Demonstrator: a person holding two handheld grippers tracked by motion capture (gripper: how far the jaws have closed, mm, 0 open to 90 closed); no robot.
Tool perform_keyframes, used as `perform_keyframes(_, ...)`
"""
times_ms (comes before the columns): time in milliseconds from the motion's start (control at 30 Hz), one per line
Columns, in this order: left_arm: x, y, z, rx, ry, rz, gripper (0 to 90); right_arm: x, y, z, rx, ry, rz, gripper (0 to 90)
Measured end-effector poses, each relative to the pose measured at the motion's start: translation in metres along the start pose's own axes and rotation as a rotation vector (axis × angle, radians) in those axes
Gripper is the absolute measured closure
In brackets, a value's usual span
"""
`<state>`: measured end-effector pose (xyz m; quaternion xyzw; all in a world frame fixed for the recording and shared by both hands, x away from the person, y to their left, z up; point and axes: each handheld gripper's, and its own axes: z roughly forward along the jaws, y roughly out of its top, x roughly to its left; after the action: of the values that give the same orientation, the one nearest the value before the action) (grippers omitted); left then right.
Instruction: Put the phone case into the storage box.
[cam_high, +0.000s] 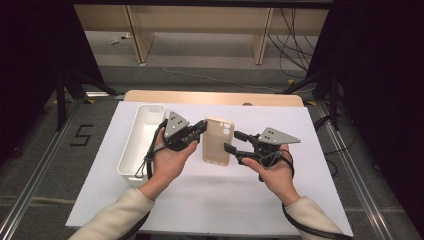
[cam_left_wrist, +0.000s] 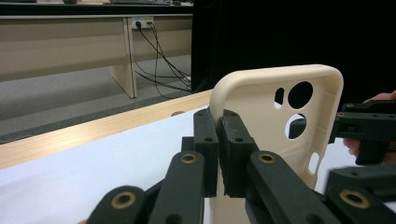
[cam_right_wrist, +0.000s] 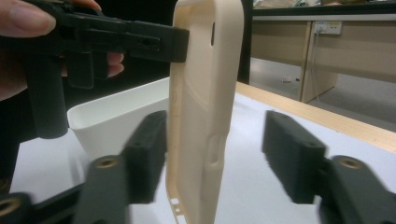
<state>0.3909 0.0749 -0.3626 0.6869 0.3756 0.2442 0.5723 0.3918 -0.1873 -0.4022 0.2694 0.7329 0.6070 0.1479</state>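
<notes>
Nearest the person, the right gripper (cam_high: 231, 141) stood with its jaws spread, the lower edge of the phone case (cam_high: 217, 141) between them with a gap on one side and no grip. Just beyond, the left gripper (cam_high: 202, 126) pinched the case's upper left edge, holding it above the white sheet (cam_high: 300, 125). Farther left sat a white bin (cam_high: 141, 135).

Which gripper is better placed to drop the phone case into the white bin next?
Left. The left gripper is shut on the phone case at its edge and sits right beside the white bin. The right gripper has its fingers spread apart, not pressing on the case.
</notes>
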Motion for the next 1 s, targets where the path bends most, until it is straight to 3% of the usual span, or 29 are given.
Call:
perform_keyframes(200,0.004,0.001,-0.004,-0.005,0.004,-0.004,86.3,0.003,-0.002,-0.002,-0.015,0.009,-0.013,25.9)
perform_keyframes(567,0.013,0.005,-0.012,-0.023,0.011,-0.004,86.3,0.000,-0.007,-0.019,0.010,-0.007,-0.025,25.0)
perform_keyframes(1000,0.022,0.006,-0.018,-0.032,0.026,0.006,86.3,-0.002,-0.012,-0.036,-0.011,-0.047,-0.033,22.4)
